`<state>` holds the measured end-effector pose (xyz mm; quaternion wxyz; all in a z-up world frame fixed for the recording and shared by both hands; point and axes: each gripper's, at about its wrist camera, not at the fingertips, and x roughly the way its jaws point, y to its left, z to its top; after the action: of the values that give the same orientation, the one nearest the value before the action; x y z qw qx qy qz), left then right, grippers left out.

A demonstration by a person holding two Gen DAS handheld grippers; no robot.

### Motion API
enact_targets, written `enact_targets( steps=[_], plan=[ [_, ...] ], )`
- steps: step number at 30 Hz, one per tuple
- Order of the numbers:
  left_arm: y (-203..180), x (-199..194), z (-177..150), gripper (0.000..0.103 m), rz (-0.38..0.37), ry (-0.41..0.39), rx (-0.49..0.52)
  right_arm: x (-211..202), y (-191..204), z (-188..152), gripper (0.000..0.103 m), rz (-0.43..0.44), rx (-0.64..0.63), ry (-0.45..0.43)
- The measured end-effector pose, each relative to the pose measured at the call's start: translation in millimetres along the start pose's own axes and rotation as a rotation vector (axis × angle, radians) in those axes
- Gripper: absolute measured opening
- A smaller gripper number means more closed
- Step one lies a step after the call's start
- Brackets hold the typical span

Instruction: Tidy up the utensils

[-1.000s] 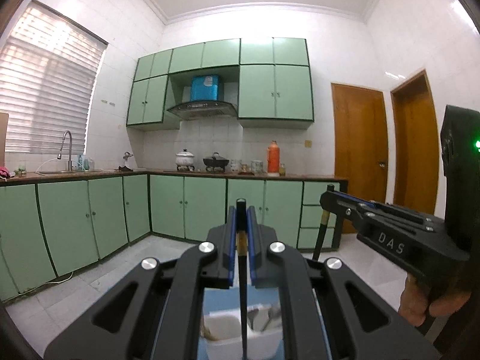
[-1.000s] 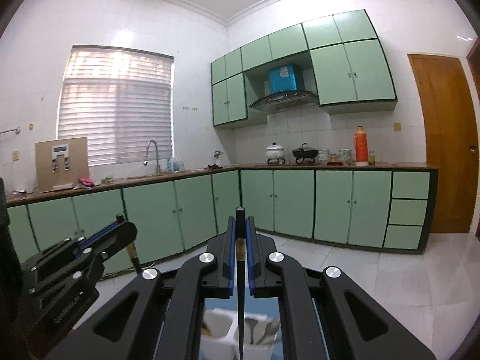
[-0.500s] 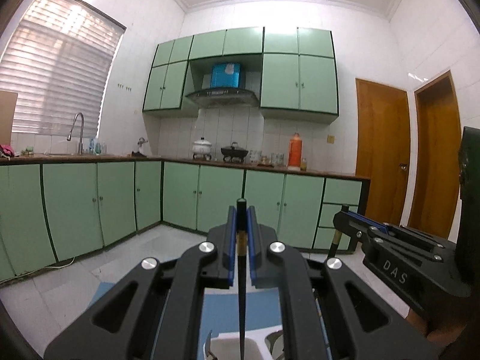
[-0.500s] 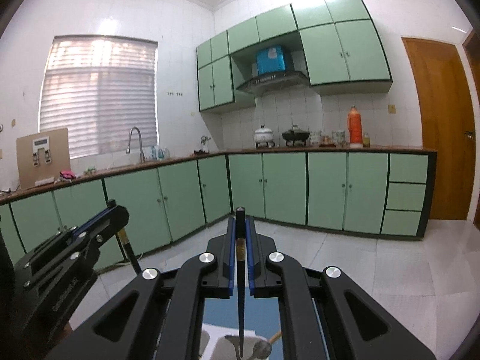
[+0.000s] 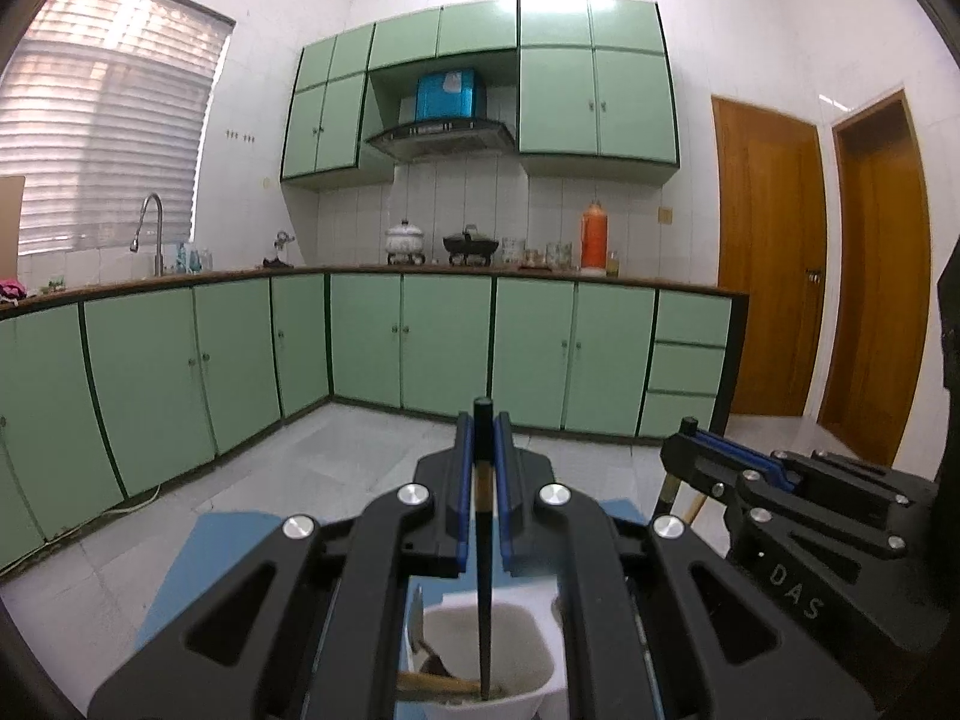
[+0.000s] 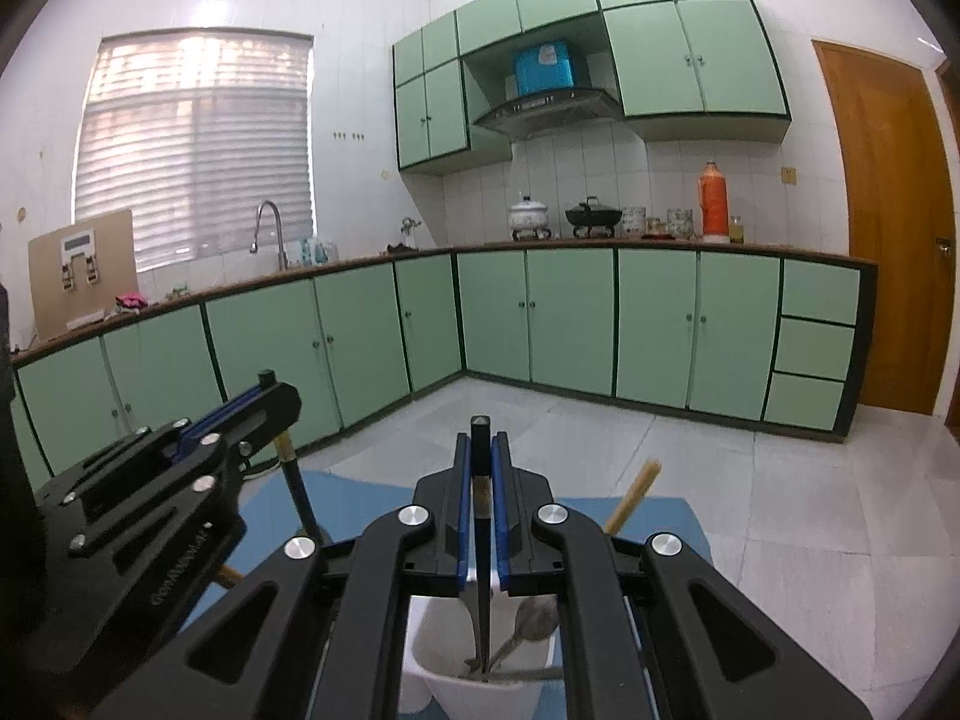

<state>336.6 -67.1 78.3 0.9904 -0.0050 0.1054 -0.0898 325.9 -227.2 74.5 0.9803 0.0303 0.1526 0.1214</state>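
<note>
- Over the white utensil holder (image 5: 543,699) on the blue mat (image 5: 198,570), the left gripper (image 5: 483,468) is clamped tight on a black chopstick (image 5: 483,600).
- That chopstick runs steeply up and down, its blunt top poking out above the blue pads and its thin tip pointing down into the holder's compartment, at or near the bottom.
- Seen from the left wrist view, a few wooden-looking handles lie across the bottom of the same compartment; I cannot tell whether the tip touches them.
- Beside it, the right gripper (image 6: 482,468) is likewise closed narrow on a second black chopstick (image 6: 482,606).
- This second chopstick also stands close to upright, square top up, point down inside a holder compartment (image 6: 456,648).
- A metal spoon (image 6: 534,621) leans in that compartment just right of the chopstick, bowl upward.
- A light wooden stick (image 6: 633,495) slants up and to the right from behind the right gripper.
- Both grippers hang side by side, each visible at the edge of the other's view, pointing slightly downward toward the green cabinets (image 6: 570,318).
</note>
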Motion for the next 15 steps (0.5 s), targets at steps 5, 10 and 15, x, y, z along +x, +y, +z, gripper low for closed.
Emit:
enact_targets(
  steps=[5, 10, 15],
  plan=[
    [5.8, 1.5, -11.4, 0.007, 0.012, 0.028, 0.011, -2.1, -1.4, -6.5, 0.007, -0.003, 0.000, 0.007],
    [8.9, -7.1, -11.7, 0.026, -0.007, 0.028, -0.010, -11.8, -2.3, -4.7, 0.017, -0.001, -0.005, -0.005],
    [13.5, -18.6, -5.5, 0.040, -0.012, 0.003, -0.030, -28.0, -10.1, 3.2, 0.029, -0.013, 0.006, -0.047]
  ],
)
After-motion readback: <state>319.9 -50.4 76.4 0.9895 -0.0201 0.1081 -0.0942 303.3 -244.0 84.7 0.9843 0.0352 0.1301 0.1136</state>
